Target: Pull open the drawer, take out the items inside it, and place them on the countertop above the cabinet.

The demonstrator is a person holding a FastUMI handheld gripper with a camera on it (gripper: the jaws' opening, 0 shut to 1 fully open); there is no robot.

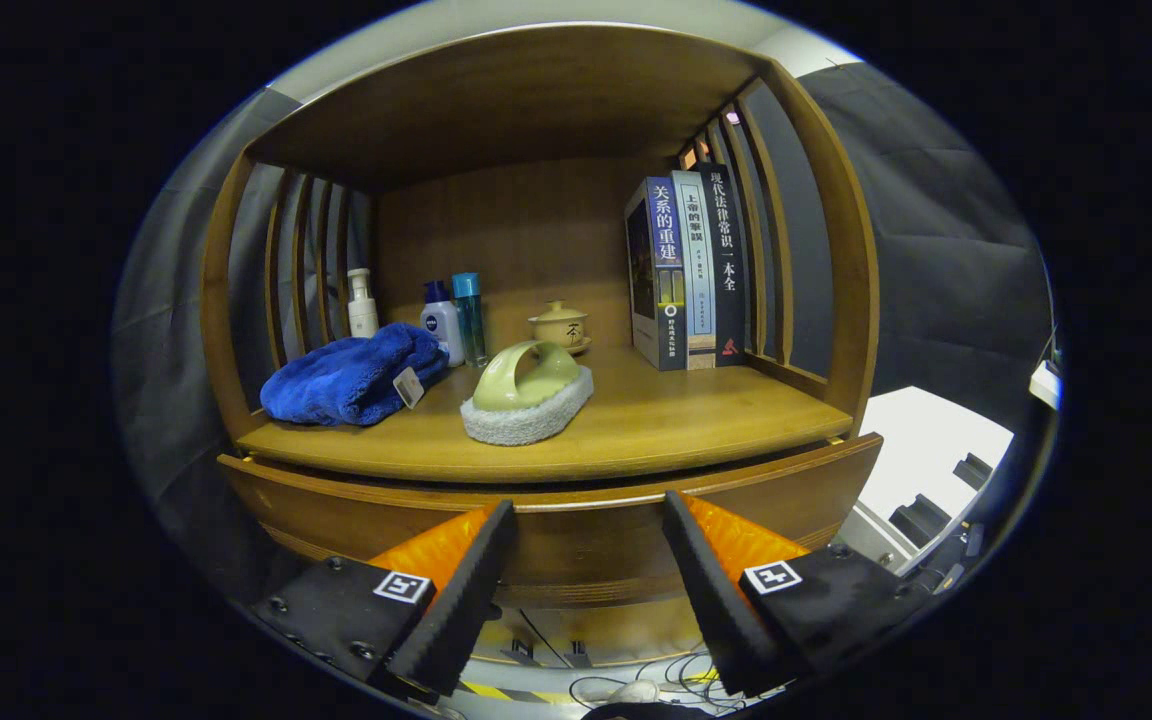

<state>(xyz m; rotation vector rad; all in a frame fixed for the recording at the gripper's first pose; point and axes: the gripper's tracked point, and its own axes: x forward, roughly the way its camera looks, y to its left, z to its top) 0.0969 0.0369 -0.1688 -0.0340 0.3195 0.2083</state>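
Observation:
A wooden cabinet has a countertop (656,420) under an open shelf hood. Below it runs the drawer front (336,510), a curved wooden panel standing slightly out from the countertop edge, with a thin dark gap above it. My gripper (588,512) is open, its fingertips right at the drawer's top edge and nothing between them. On the countertop lie a blue towel (351,378) with a tag at the left and a green-handled scrub brush (528,392) with a grey pad in the middle. The drawer's inside is hidden.
At the back of the shelf stand a white pump bottle (362,303), a white bottle with blue cap (442,320), a teal bottle (470,316) and a small lidded pot (560,324). Three books (688,268) stand upright at the right. Cables lie on the floor below.

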